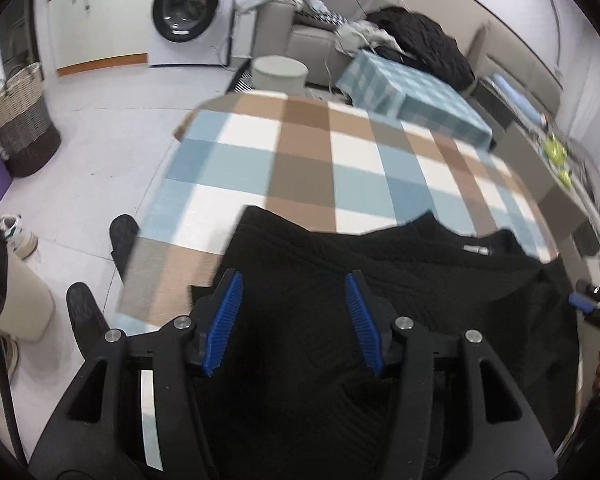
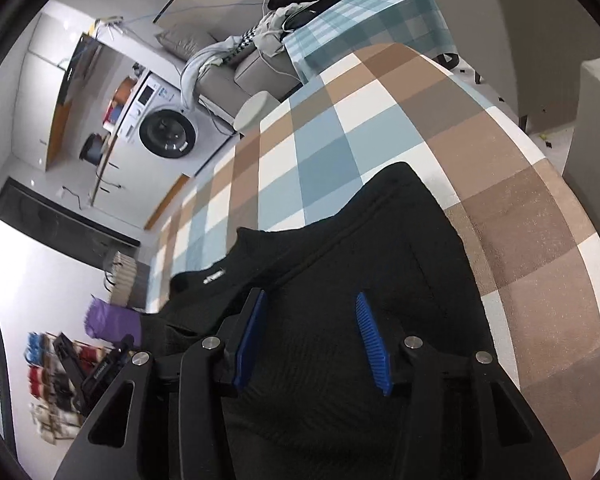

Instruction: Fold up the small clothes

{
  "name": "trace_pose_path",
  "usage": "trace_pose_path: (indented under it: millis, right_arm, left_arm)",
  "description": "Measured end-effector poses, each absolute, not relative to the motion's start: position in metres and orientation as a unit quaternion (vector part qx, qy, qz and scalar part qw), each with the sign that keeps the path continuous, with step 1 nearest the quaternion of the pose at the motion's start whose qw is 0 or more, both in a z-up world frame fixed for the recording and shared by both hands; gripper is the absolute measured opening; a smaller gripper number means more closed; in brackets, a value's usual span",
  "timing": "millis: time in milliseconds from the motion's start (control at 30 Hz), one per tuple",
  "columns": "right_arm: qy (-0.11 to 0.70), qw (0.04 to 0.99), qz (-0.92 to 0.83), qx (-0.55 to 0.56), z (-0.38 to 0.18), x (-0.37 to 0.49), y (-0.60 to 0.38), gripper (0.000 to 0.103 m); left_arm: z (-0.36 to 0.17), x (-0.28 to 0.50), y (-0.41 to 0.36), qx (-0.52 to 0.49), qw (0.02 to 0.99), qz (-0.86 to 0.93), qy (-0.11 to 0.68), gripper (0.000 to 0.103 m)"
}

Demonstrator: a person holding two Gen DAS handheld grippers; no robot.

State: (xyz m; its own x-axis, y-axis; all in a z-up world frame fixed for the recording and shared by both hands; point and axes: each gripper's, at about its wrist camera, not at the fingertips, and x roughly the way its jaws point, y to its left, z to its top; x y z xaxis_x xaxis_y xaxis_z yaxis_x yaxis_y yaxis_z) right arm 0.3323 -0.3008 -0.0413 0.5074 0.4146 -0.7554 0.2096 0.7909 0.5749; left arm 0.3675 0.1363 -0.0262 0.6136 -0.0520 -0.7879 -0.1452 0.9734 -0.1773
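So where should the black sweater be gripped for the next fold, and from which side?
Probably at its outer side edges: the black sweater lies flat on the checked cloth, collar away from the person. The open left gripper would take the left edge, the open right gripper the right, each coming from outside.

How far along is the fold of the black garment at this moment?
Done: the black garment lies on the checked cloth, label up; whether it has been folded already is unclear.
In hand: nothing. The left gripper and right gripper are both open above the fabric.
Left: apparently further folds; no neat compact bundle shows yet.
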Motion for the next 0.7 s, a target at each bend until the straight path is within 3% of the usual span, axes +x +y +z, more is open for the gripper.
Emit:
trace_pose_path:
  millis: [167, 200, 233, 300, 700]
  right_arm:
    - [0.504, 0.815, 0.042, 0.284, -0.048, 0.331, -0.308, 0.057]
    - [0.508, 0.813, 0.041, 0.282, -0.051, 0.331, -0.309, 0.057]
    - [0.51, 0.812, 0.041, 0.28, -0.053, 0.33, -0.311, 0.057]
    - [0.514, 0.812, 0.044, 0.272, -0.056, 0.329, -0.31, 0.057]
    - [0.531, 0.828, 0.053, 0.173, -0.055, 0.331, -0.295, 0.059]
  left_arm:
    - [-0.056, 0.391, 0.12, -0.053, 0.881, 0.05, 0.468, 0.049]
    - [-0.058, 0.391, 0.117, -0.04, 0.886, 0.054, 0.459, 0.037]
    - [-0.058, 0.391, 0.115, -0.033, 0.889, 0.052, 0.454, 0.017]
    - [-0.055, 0.39, 0.115, -0.032, 0.891, 0.049, 0.45, 0.0]
    - [0.002, 0.364, 0.158, -0.105, 0.925, 0.068, 0.359, 0.0]
